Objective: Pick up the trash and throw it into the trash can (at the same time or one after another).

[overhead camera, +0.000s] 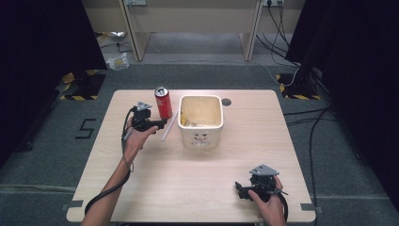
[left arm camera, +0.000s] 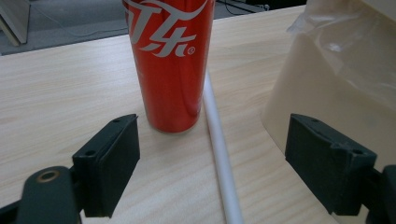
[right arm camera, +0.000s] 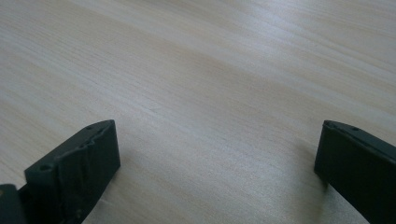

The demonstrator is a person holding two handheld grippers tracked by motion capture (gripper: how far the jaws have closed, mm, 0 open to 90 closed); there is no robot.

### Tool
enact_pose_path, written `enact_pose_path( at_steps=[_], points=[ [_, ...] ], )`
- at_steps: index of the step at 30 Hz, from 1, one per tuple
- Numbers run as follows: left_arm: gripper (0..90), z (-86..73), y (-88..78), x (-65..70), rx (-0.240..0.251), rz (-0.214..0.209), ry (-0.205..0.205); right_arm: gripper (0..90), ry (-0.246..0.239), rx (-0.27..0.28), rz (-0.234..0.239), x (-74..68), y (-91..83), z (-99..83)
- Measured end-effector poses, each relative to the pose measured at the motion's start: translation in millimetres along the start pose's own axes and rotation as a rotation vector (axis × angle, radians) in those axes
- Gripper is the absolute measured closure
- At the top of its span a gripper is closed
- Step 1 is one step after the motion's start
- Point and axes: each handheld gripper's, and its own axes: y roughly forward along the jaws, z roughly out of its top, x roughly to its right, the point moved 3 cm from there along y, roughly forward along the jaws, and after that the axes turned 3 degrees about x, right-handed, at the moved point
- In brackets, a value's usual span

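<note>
On the left side of the bench point(overhead camera: 141, 188), we held our left gripper point(left arm camera: 212, 154) low and close to the red can point(left arm camera: 170, 60), with its jaws wide apart and holding nothing. We kept them that wide, we think, so the can could fit between them. The can stood up straight near the far edge of the bench, just left of the cream tub point(overhead camera: 201, 121). A thin white stick point(left arm camera: 219, 149) lay flat between the can and the tub, right beside the can's foot, so a grab could bump it. The tub had a thin clear bag point(left arm camera: 355, 42) inside it. Far over on the right, near our edge of the bench, our right gripper point(right arm camera: 215, 163) waited over bare wood, well away from everything, and its jaws were wide apart too, with nothing in them.
</note>
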Motion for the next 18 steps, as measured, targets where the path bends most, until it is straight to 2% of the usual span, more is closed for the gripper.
enact_pose_path(
  at_steps=[9,12,18],
  points=[
    [17.3,15.3,9.1,-1.6,-0.001,0.017,0.014,0.3,0.000,0.001,0.003,-0.4,0.1,-0.1],
    [17.3,18.3,10.9,-3.3,0.004,0.017,0.002,0.3,0.000,0.004,0.004,-0.7,0.3,0.0],
    [17.3,24.4,16.2,-3.7,0.002,0.034,0.005,0.3,-0.001,0.004,0.004,-0.7,0.3,-0.1]
  ],
)
